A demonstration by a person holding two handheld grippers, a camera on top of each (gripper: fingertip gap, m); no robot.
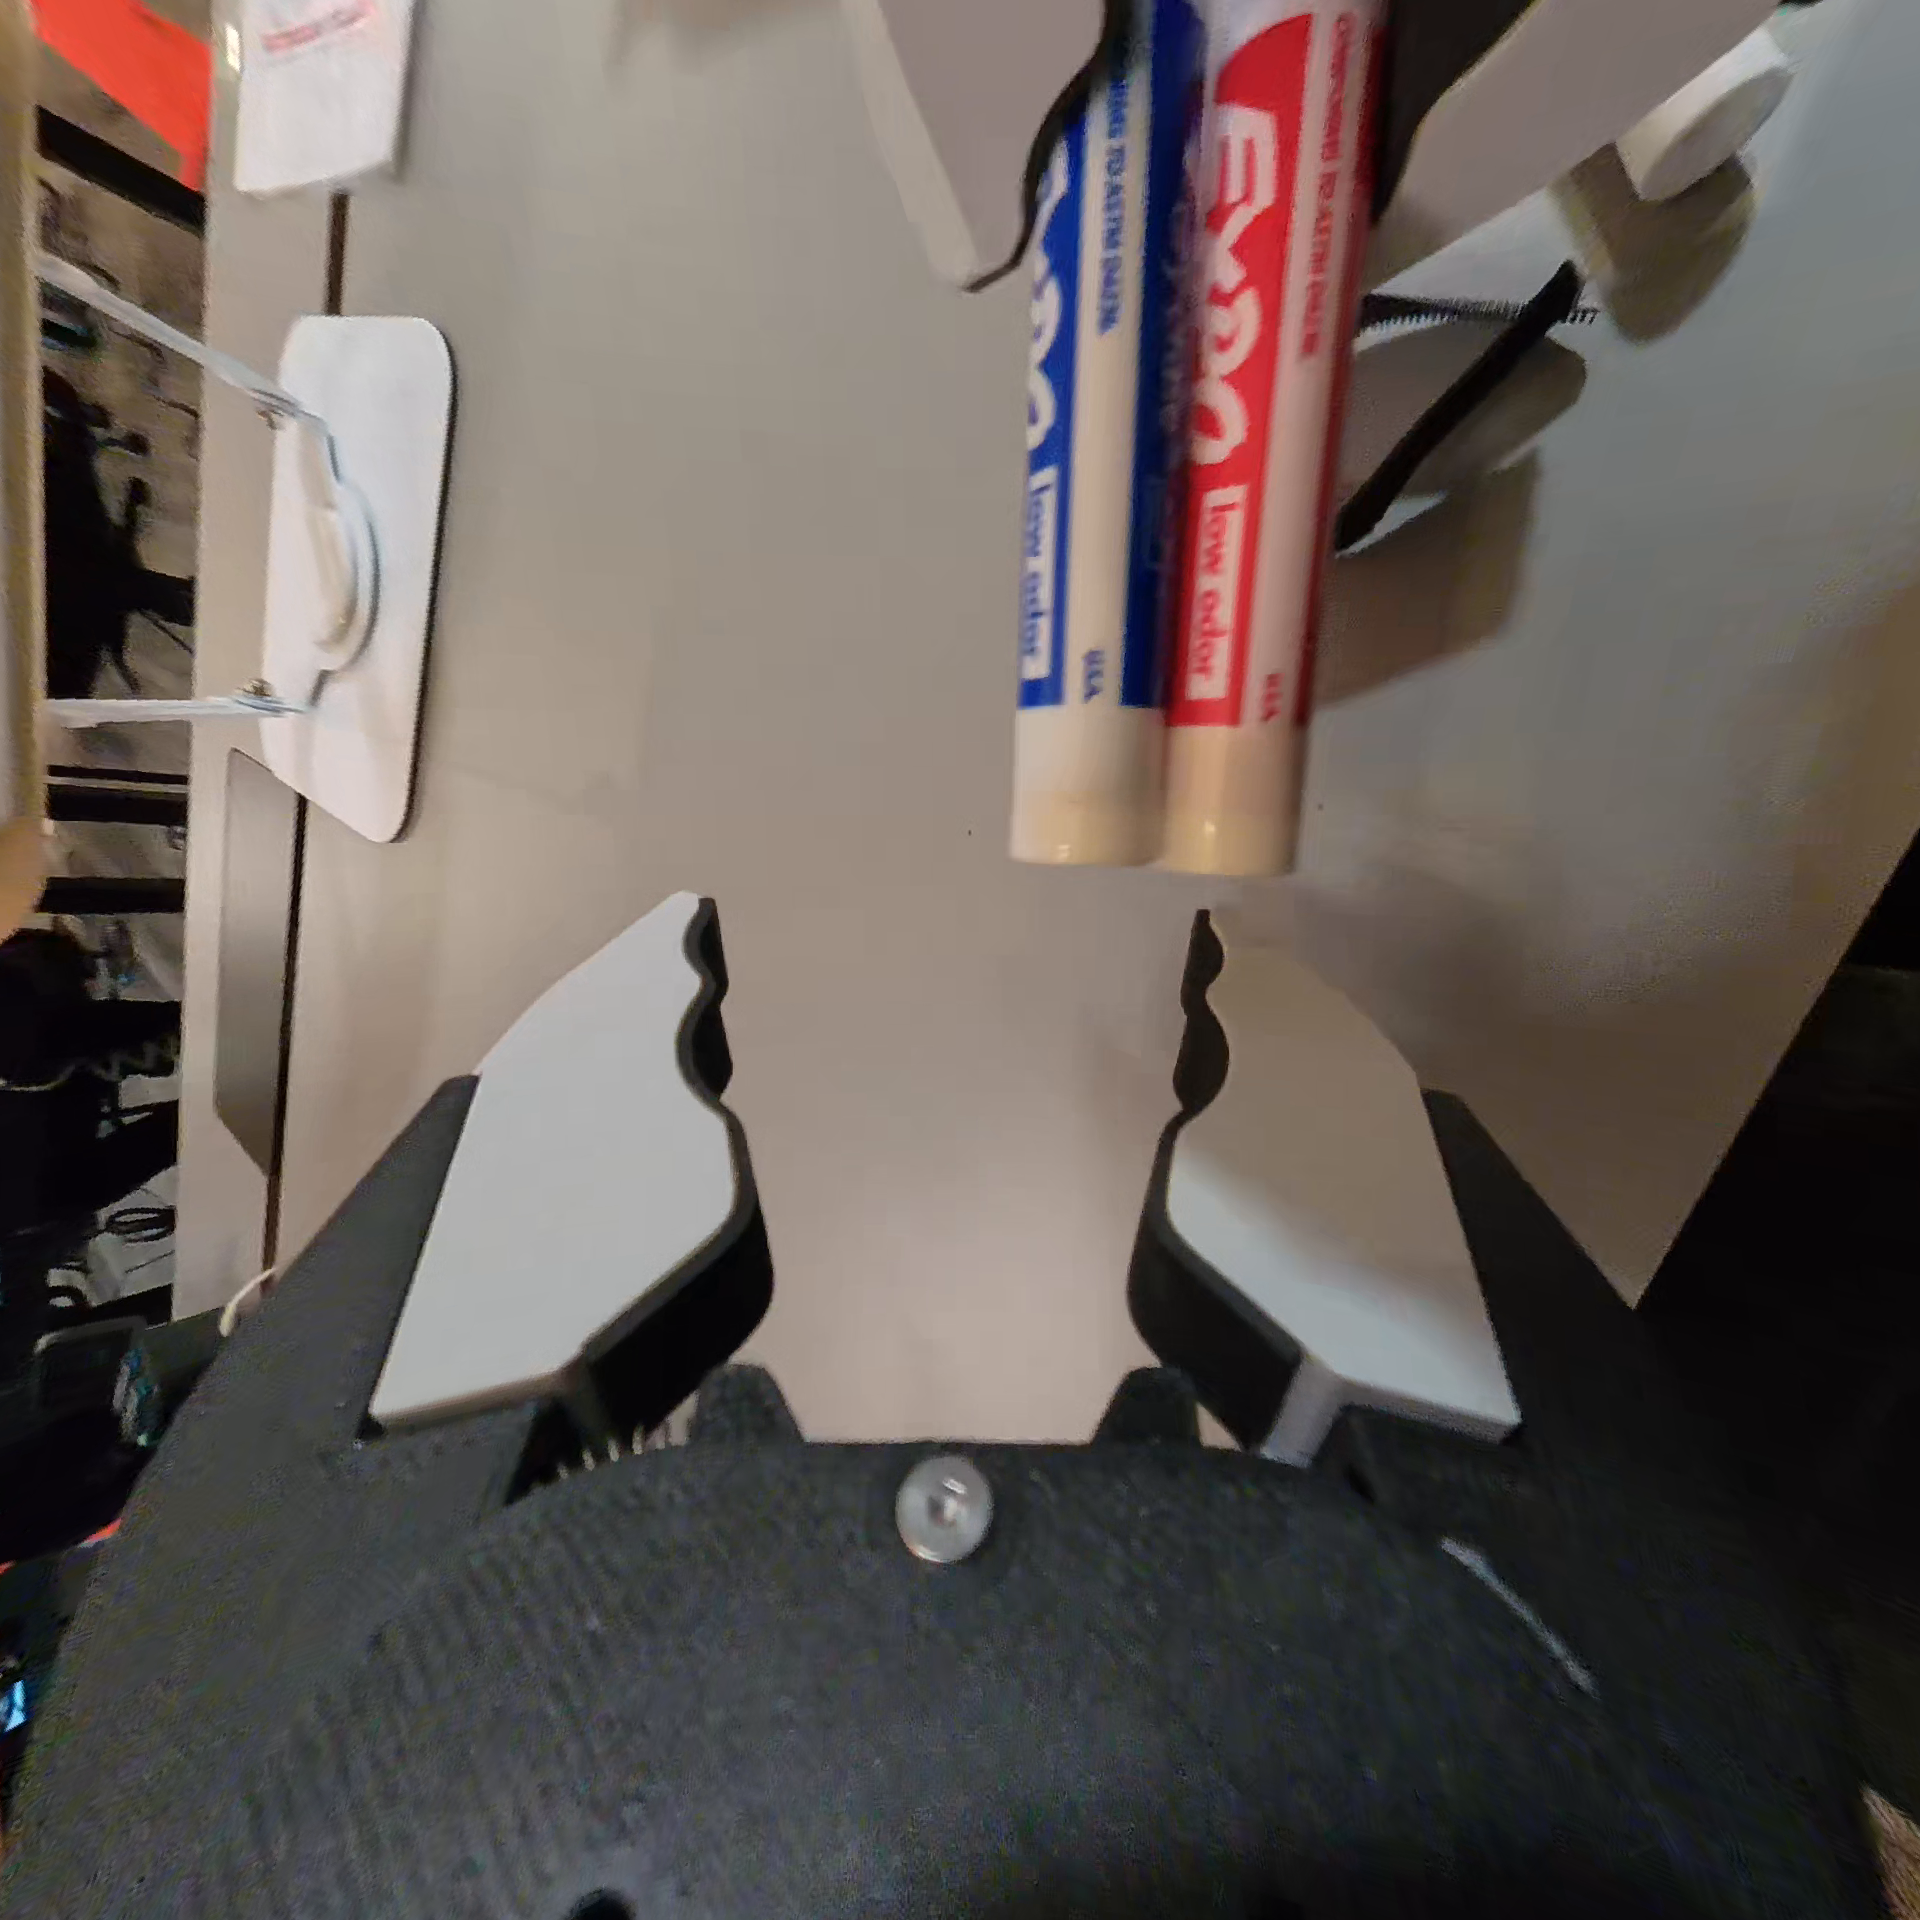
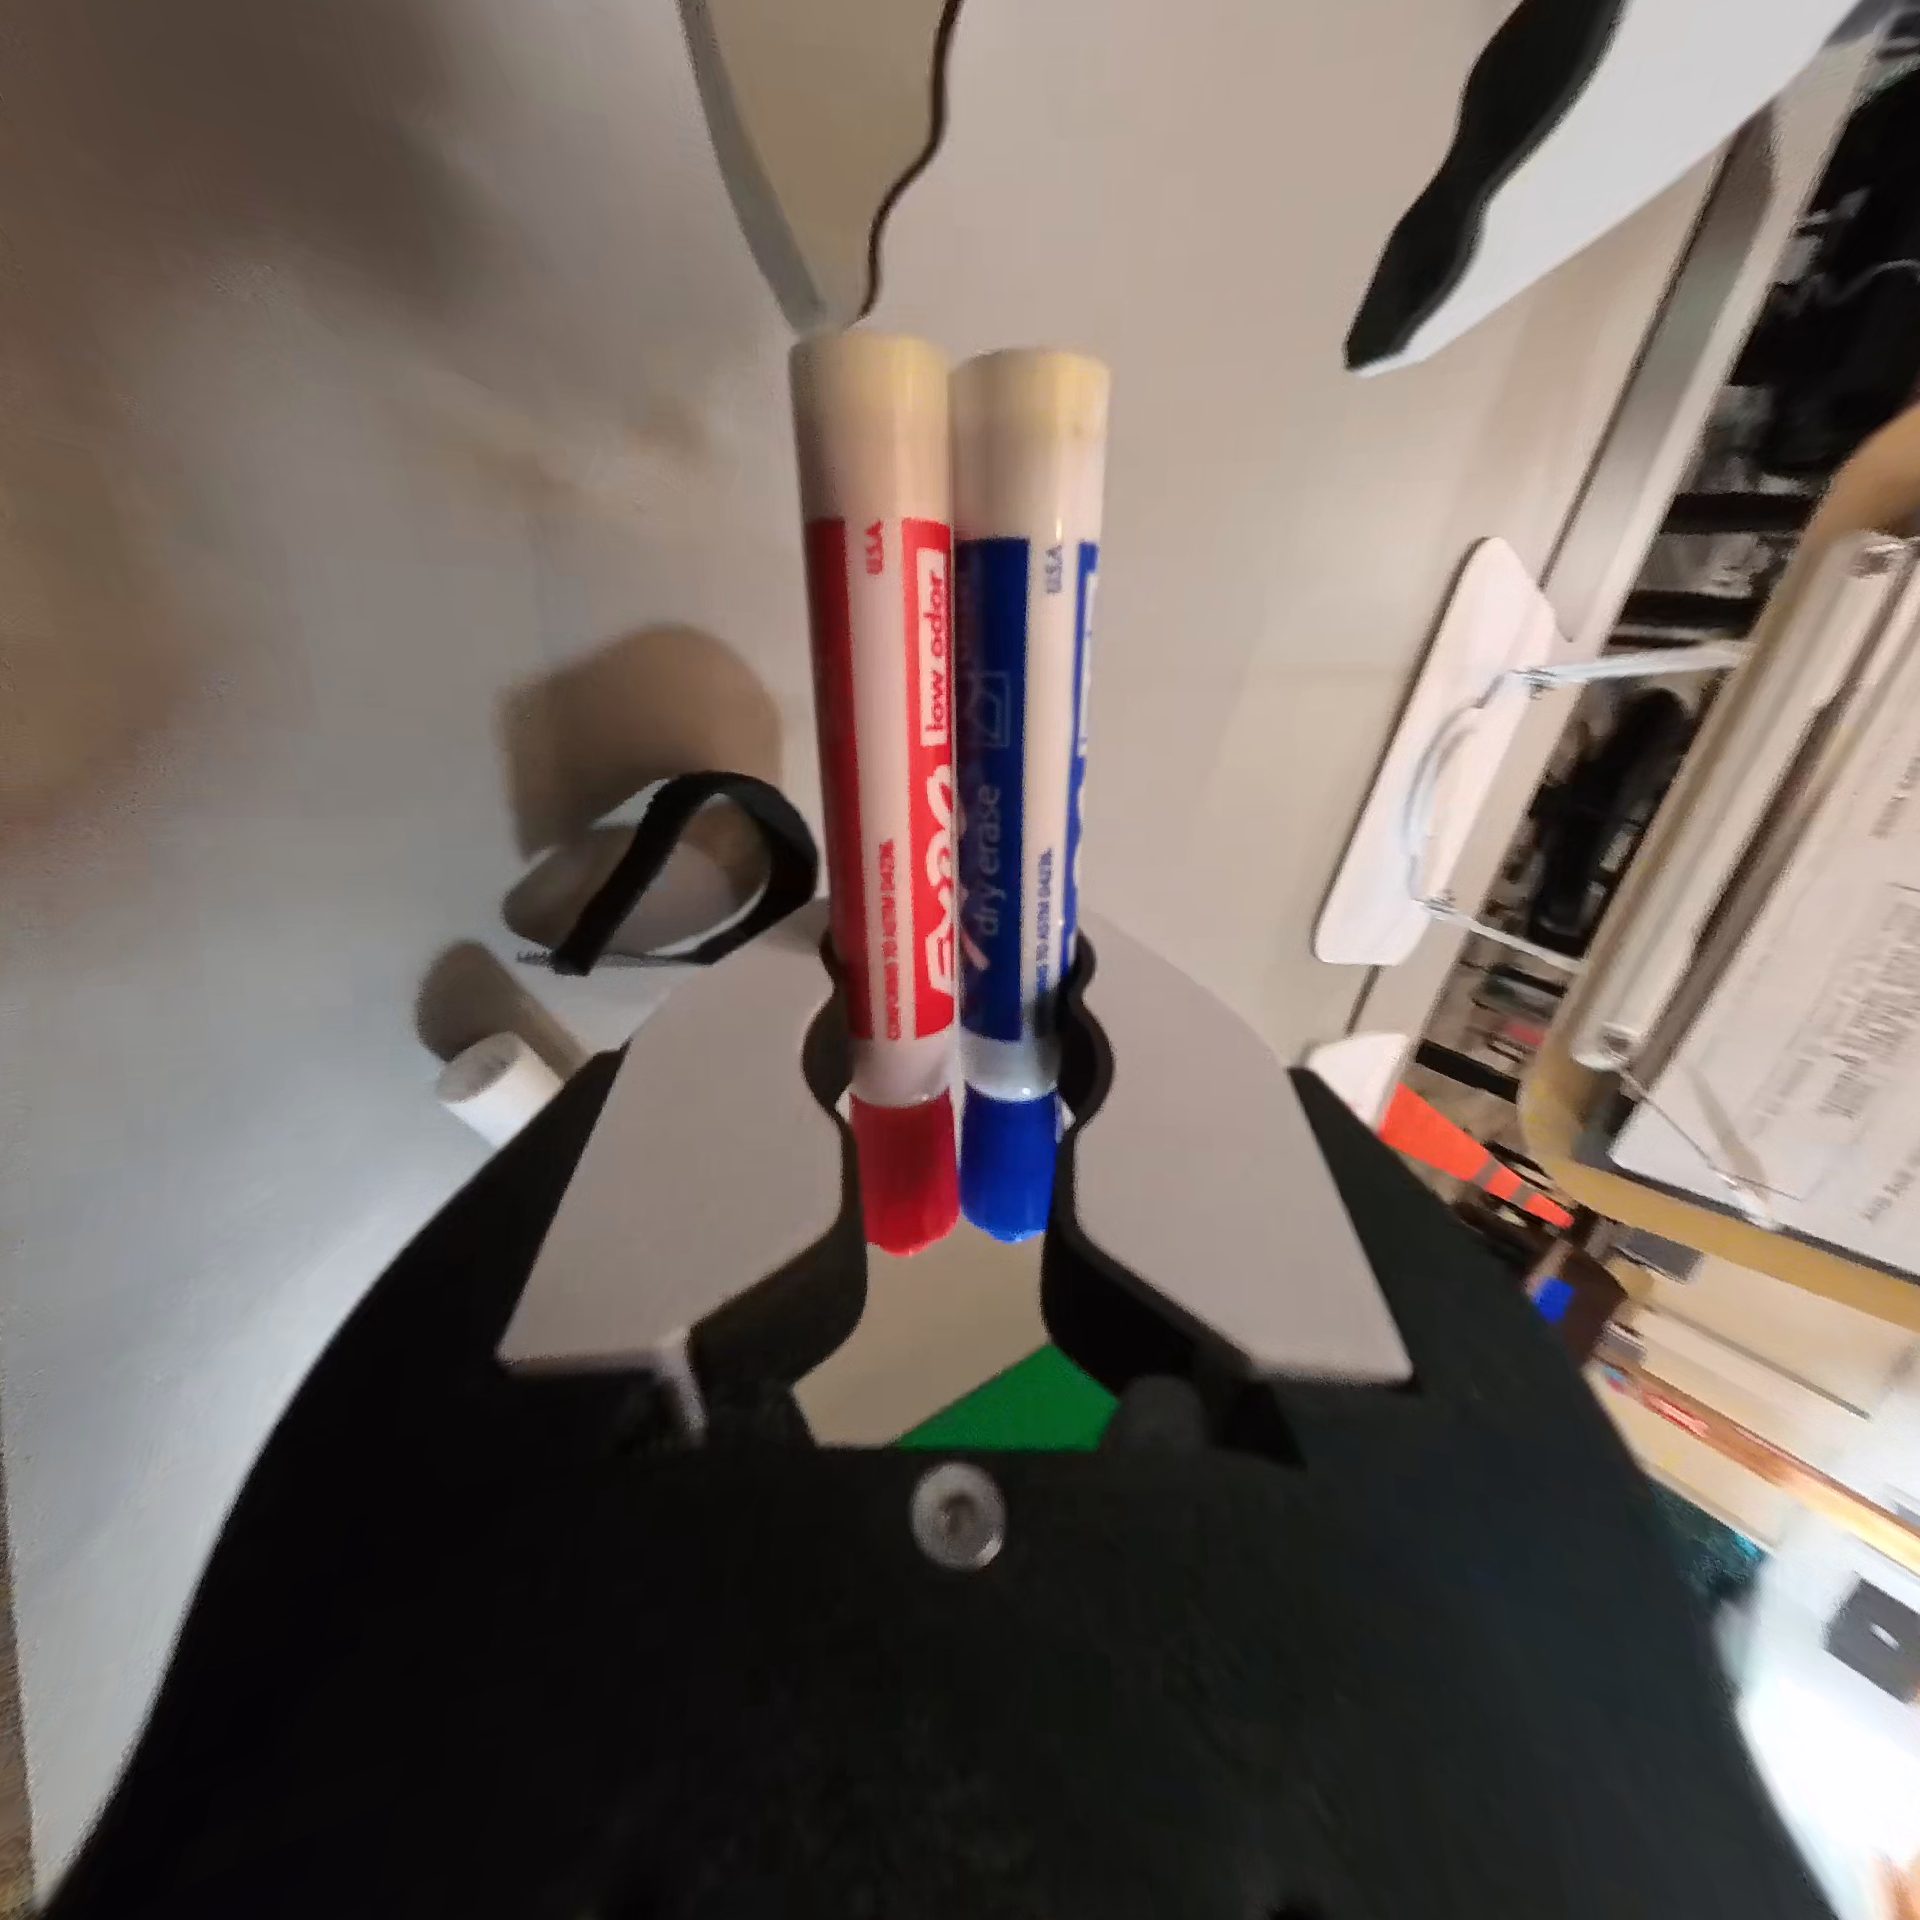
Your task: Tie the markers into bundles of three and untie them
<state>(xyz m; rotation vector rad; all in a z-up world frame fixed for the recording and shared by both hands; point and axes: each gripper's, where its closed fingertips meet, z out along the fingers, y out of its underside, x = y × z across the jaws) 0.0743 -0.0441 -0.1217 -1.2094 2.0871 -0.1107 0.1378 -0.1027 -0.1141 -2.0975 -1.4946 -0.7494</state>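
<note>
My right gripper (image 2: 956, 966) is shut on a red marker (image 2: 883, 727) and a blue marker (image 2: 1023, 727), held side by side just above their caps. Their white butt ends point at my left gripper (image 1: 954, 920), which is open and empty a short way from them. The red marker (image 1: 1247, 468) and the blue marker (image 1: 1081, 468) hang at the top of the left wrist view. Blue shows between them there; I cannot tell if it is a third marker. A black strap (image 2: 686, 862) loops loosely beside the red marker and also shows in the left wrist view (image 1: 1455, 416).
A white cylinder (image 2: 494, 1081) lies on the white table (image 1: 727, 520) beside the strap. A white pad with a wire clip (image 1: 353, 561) sits near the table's edge. A clear stand with papers (image 2: 1766, 987) stands beyond that edge. A green patch (image 2: 1018, 1403) lies under my right gripper. The left gripper's tips are roughly 10 centimeters from the right gripper's.
</note>
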